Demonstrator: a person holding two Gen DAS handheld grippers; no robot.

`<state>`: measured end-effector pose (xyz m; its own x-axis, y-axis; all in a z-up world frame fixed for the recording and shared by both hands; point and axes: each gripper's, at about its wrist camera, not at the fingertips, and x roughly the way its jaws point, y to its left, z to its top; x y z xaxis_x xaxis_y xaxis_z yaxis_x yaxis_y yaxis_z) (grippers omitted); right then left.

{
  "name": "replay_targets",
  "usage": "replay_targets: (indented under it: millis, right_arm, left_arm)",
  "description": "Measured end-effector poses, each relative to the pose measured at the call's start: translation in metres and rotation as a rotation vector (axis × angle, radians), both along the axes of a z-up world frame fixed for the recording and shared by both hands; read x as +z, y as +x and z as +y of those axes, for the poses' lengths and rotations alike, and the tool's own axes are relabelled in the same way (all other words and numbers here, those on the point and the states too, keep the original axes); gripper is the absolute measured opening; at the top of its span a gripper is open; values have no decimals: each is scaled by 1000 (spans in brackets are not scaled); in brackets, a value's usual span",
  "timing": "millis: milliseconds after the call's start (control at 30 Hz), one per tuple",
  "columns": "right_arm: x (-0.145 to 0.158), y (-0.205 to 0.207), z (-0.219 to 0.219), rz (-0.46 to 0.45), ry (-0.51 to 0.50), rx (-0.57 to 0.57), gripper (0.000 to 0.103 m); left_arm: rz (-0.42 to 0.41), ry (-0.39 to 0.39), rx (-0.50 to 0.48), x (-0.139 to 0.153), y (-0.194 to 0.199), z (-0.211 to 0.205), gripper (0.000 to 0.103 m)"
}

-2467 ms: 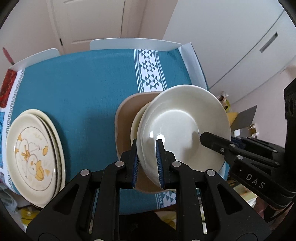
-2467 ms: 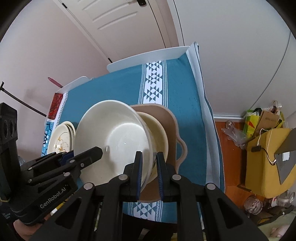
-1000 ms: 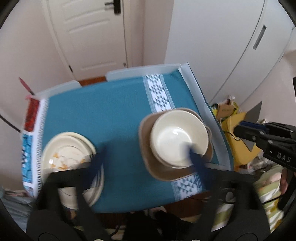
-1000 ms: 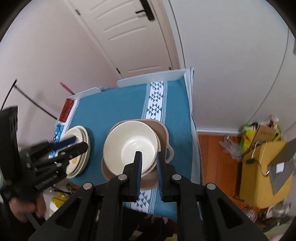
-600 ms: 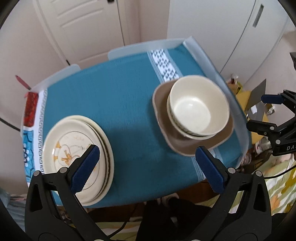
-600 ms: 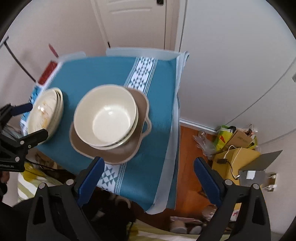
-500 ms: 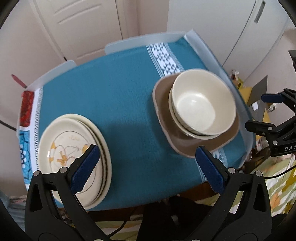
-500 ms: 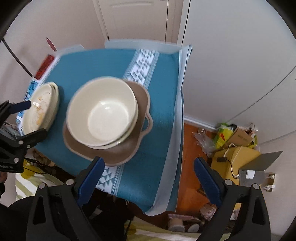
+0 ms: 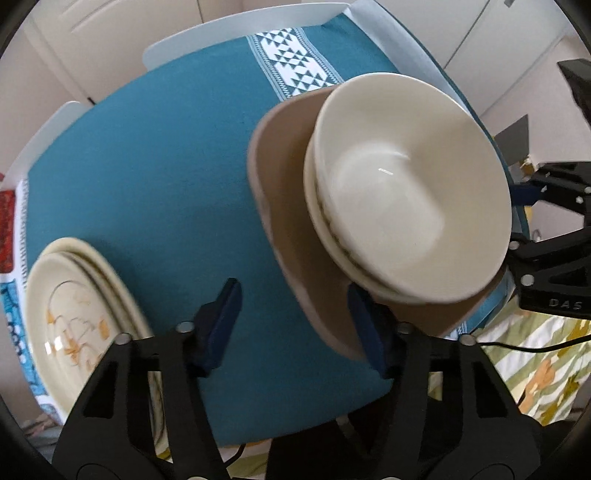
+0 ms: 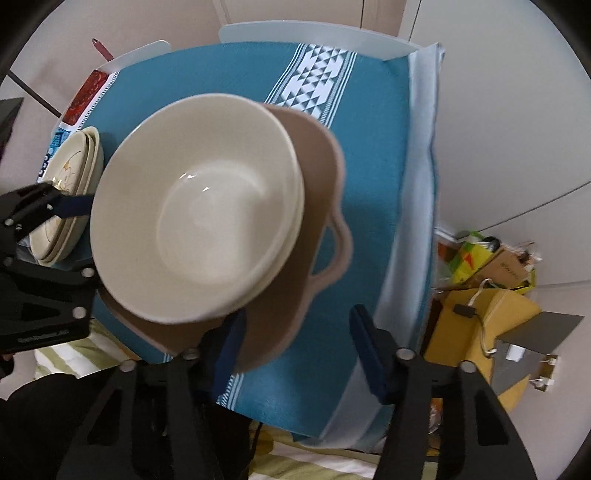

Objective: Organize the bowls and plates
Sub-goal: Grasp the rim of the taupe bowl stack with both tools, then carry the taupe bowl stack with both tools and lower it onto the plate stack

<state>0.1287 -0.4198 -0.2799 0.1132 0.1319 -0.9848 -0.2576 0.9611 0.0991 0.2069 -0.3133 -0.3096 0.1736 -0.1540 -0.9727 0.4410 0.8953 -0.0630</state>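
Observation:
Two stacked cream bowls (image 9: pixel 406 192) (image 10: pixel 199 214) sit on a tan handled dish (image 9: pixel 280 199) (image 10: pixel 317 206) at the table's right side. A stack of cream plates with an orange drawing (image 9: pixel 77 328) (image 10: pixel 68 192) lies at the left. My left gripper (image 9: pixel 295 325) is open and empty, its jaws over the near left rim of the tan dish. My right gripper (image 10: pixel 299 339) is open and empty, its jaws over the dish's near right edge. Each gripper shows in the other's view, the right one (image 9: pixel 550 236), the left one (image 10: pixel 40 236).
The table is covered by a teal cloth (image 9: pixel 155 155) (image 10: pixel 380 155) with a white patterned band. A white chair back (image 10: pixel 314 35) stands beyond the far edge. A yellow box (image 10: pixel 487 317) and clutter lie on the floor at the right.
Both grippers let go of the cream bowl, now stacked on the other, and opened. They drew back high above the table, then came down close again with jaws less wide.

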Motion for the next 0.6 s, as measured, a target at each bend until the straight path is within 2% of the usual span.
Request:
replay_targets:
  millis: [33,100,200,300,433,500,600]
  right_arm:
    - [-2,1,0,5,9,2,43]
    - [-6,1,0,-2,31,13,37]
    - [-11,2,-1,-11,66,28,33]
    - [-17,5,1,-25,83,43,24]
    - [-23,5,2,-52,109,47,15]
    - [-22,3,4,-76,117,44,14]
    - [-22,-2,0,-98,135,37,14]
  left_arm:
    - [2,-2,-1,-2,1,-2,44]
    - [4,-16,-5,-6,3,-4,32]
    - [1,-37,-14,-12,5,-7,21]
    - [-11,-55,-29,-16,6,-12,11]
    - [-45,-73,-35,-16,5,-11,11]
    - [-53,-84,-34,-16,4,-10,10]
    - [-75,-62,-46,-14,0,-13,10]
